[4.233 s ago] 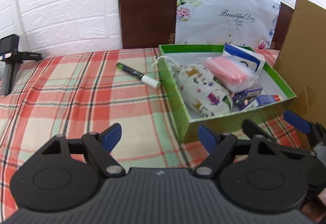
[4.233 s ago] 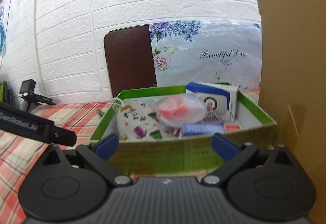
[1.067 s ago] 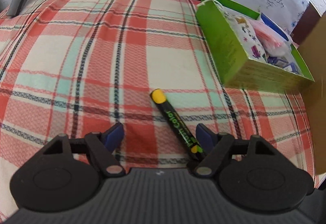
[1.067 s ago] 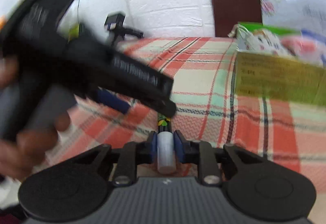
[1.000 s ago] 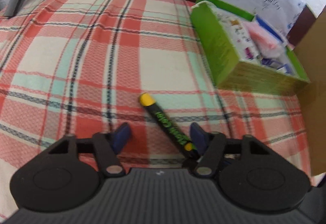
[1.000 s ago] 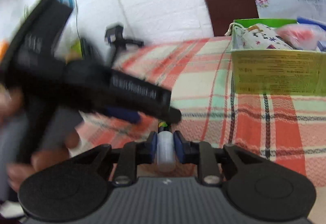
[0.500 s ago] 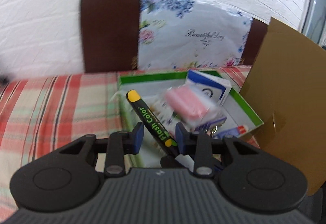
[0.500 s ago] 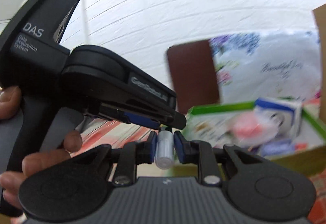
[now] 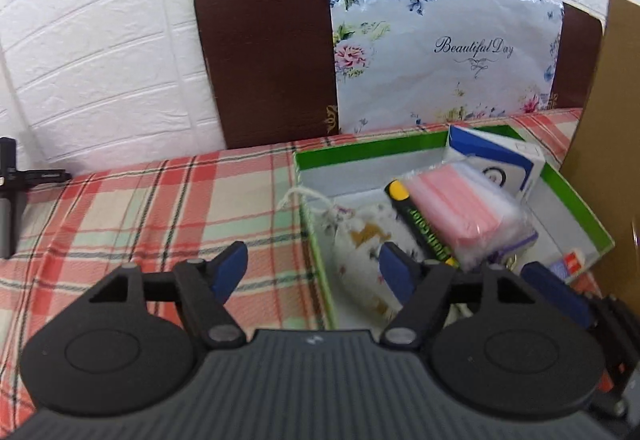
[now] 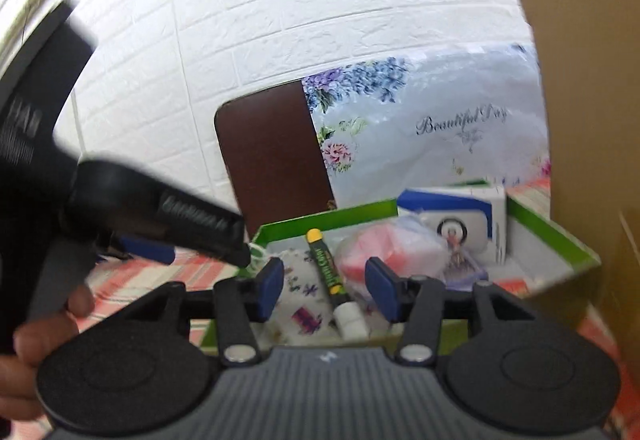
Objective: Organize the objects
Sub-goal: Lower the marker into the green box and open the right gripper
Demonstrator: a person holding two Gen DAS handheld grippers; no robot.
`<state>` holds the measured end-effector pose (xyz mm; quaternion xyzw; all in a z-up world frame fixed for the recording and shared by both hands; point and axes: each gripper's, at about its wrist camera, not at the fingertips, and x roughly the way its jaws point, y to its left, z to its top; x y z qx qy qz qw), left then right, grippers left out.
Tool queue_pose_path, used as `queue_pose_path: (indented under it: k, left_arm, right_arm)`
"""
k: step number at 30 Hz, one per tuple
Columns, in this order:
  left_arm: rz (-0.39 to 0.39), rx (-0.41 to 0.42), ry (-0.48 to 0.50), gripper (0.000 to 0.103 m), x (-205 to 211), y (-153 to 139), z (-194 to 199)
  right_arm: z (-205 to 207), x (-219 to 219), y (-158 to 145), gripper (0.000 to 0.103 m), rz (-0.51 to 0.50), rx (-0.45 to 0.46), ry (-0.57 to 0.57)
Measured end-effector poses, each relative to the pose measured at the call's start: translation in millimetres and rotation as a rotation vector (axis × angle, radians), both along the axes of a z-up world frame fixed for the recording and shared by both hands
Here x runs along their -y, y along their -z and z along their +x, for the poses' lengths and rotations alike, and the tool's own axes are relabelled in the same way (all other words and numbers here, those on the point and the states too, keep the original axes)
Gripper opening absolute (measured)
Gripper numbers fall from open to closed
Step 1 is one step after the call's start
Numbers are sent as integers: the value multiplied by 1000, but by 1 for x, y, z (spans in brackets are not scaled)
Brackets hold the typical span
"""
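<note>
Both hand-held grippers: left (image 9: 312, 268), right (image 10: 326, 290) gaping wide, empty | black yellow-capped marker (image 10: 328, 270) lying in green cardboard box (image 10: 552, 236), apparently stowed.

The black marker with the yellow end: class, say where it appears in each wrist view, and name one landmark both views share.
Left wrist view: the black marker lies right of centre in the green box, between the floral pouch and the pink packet.
Right wrist view: the marker sits at centre, between the open tool's pads.
Shared landmark: the blue-and-white carton.
</note>
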<state>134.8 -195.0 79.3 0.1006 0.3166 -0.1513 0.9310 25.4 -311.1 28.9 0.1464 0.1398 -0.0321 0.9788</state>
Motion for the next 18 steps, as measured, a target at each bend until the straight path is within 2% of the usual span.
queue_pose_path:
  k: [2,4,7,11,14,16,18]
  left_arm:
    - [22,-5,-8,76,-7,1,-15]
    - [34,-13,-9,81,-14,3,-28]
    - [42,0,-7,83,-24,5,-49]
    - [42,18,1,86,-36,5,-71]
    - [39,27,3,93,-43,4,-85]
    - [35,31,9,97,-47,3,-94]
    - [34,24,12,99,-52,4,-101]
  right_arm:
    - [-15,3,-2,48,31,-15,5]
    - [-27,4,-6,52,40,-29,15]
    - [-44,7,-10,59,43,-43,24]
    - [-68,8,-15,79,73,-61,46]
    - [-81,7,-20,80,96,-69,46]
    - [-88,4,-25,87,108,-72,45]
    - [-94,2,-29,101,116,-77,41]
